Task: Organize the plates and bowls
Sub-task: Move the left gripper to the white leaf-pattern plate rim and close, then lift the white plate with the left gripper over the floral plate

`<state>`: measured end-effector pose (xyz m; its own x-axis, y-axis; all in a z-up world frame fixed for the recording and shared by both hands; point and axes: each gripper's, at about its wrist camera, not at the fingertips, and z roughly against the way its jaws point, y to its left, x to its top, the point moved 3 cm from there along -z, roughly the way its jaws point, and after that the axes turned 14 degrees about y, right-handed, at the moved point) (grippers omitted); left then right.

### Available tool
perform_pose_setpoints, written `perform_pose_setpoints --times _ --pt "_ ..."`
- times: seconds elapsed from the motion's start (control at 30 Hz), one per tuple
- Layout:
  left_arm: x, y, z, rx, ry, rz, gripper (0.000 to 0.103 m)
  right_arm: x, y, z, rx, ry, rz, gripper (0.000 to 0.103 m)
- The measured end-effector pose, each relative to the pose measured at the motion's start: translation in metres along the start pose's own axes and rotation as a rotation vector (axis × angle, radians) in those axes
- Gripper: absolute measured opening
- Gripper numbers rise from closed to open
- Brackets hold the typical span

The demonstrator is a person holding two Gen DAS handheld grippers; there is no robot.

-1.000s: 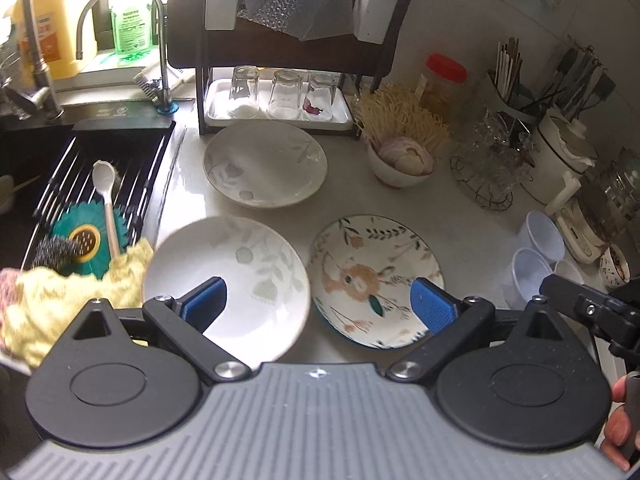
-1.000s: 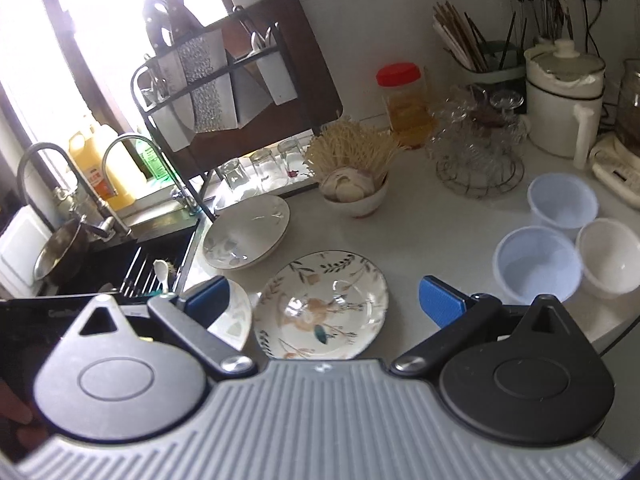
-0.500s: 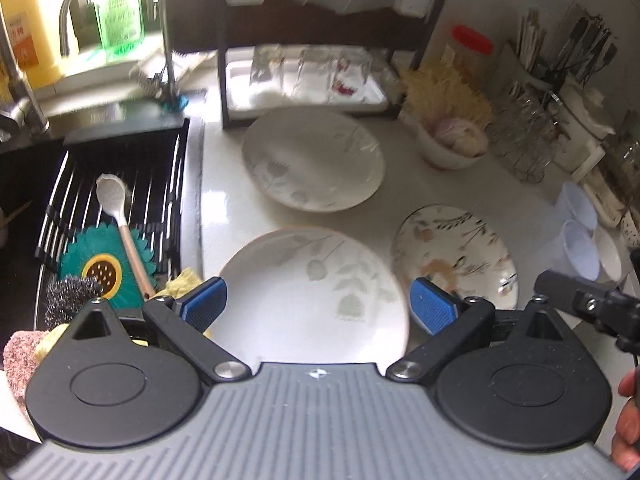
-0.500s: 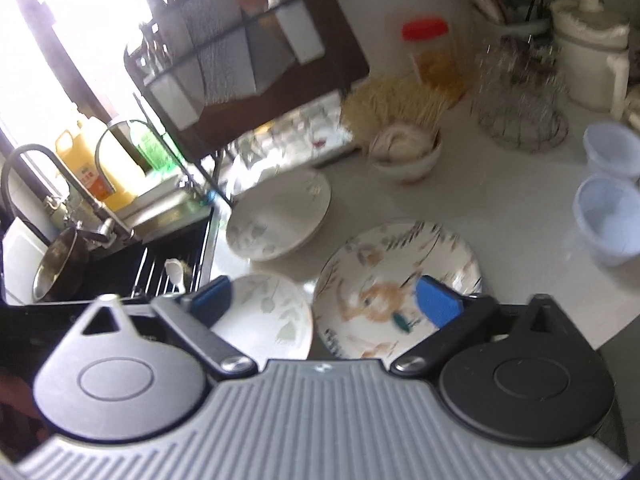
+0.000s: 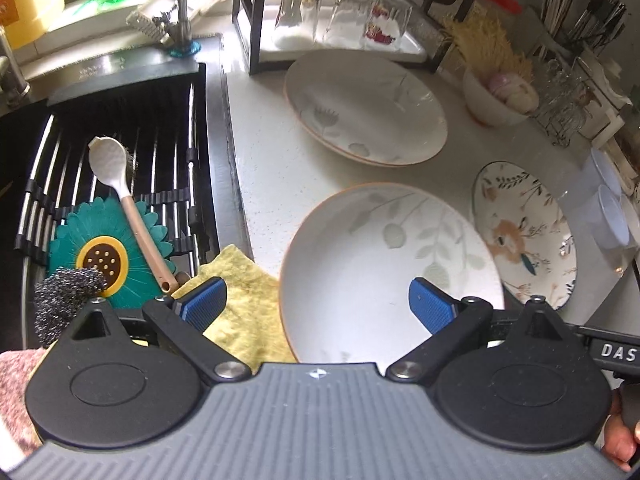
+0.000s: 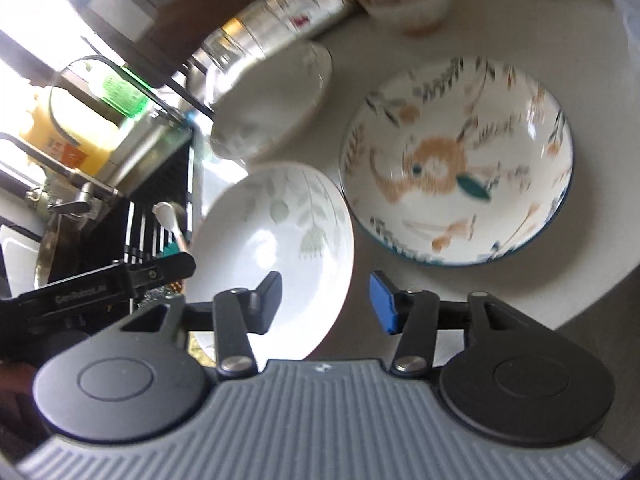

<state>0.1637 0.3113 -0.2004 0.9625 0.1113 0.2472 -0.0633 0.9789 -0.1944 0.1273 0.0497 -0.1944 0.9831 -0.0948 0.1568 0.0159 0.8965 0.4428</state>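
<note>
Through the left wrist camera I see my left gripper (image 5: 316, 300) with its jaws spread wide and nothing between the pads. Its left finger hangs over a yellow cloth (image 5: 244, 304) at the counter's front edge, and its right finger sits over the near white leaf-patterned plate (image 5: 392, 268). That plate's left rim lies between the two fingers, though neither pad touches it. Behind it on the pale counter (image 5: 272, 168) lies a second white plate (image 5: 364, 108), well apart from the first. To the right, just beside the near plate, sits the flower-painted plate (image 5: 524, 236). Past that I make out pale blue plastic bowls (image 5: 608, 208) at the counter's right end. On the left, a black drying rack (image 5: 120, 148) spans the sink, carrying a white brush (image 5: 120, 188), a teal flower mat (image 5: 108, 256) and a steel scourer (image 5: 64, 304).

Through the right wrist camera, which is tilted and blurred, my right gripper (image 6: 324, 300) has just been closing and now stands at a narrow gap. The right rim of the near white plate (image 6: 272, 240) lies between the fingers, but I see daylight on both sides, so the pads are not pressing on it. The flower-painted plate (image 6: 456, 164) lies just to the right, the second white plate (image 6: 272, 96) beyond.
</note>
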Motion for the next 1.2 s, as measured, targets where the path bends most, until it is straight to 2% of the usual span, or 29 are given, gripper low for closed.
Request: perform_pose_setpoints --times 0.03,0.1,0.17,0.2,0.3,0.37,0.4,0.47,0.53,0.73,0.97,1.2 --pt "0.002 0.002 -0.004 -0.002 0.0 -0.002 0.099 0.0 -0.003 -0.006 -0.011 0.002 -0.006 0.044" --pt "0.004 0.004 -0.014 0.006 0.008 -0.018 0.093 0.001 -0.007 -0.013 -0.018 0.002 -0.013 0.04" --pt "0.005 0.006 -0.023 0.012 0.017 -0.033 0.087 0.001 -0.009 -0.019 -0.026 0.003 -0.017 0.029" --pt "0.006 0.006 -0.028 0.014 0.02 -0.042 0.084 0.002 -0.008 -0.02 -0.027 0.001 -0.02 0.028" --pt "0.007 0.008 -0.037 -0.005 0.029 -0.057 0.07 0.002 -0.007 -0.021 -0.027 -0.01 -0.024 0.023" --pt "0.008 0.009 -0.042 -0.021 0.036 -0.056 0.056 0.002 -0.006 -0.023 -0.028 -0.01 -0.024 0.021" --pt "0.008 0.009 -0.042 -0.028 0.033 -0.054 0.054 0.003 -0.006 -0.024 -0.025 -0.006 -0.025 0.017" --pt "0.01 0.008 -0.042 -0.041 0.019 -0.059 0.041 0.003 -0.006 -0.026 -0.021 -0.006 -0.024 0.015" --pt "0.012 0.008 -0.041 -0.041 0.017 -0.055 0.038 0.005 -0.005 -0.027 -0.017 -0.007 -0.02 0.013" --pt "0.014 0.014 -0.04 -0.054 0.022 -0.041 0.029 0.007 -0.005 -0.028 -0.01 -0.002 -0.003 0.013" --pt "0.015 0.013 -0.018 -0.06 0.035 -0.061 0.029 0.006 0.003 -0.014 0.005 0.015 -0.01 0.013" --pt "0.022 0.014 0.005 -0.081 -0.007 -0.04 0.029 0.018 0.016 0.006 0.006 -0.016 0.04 0.013"
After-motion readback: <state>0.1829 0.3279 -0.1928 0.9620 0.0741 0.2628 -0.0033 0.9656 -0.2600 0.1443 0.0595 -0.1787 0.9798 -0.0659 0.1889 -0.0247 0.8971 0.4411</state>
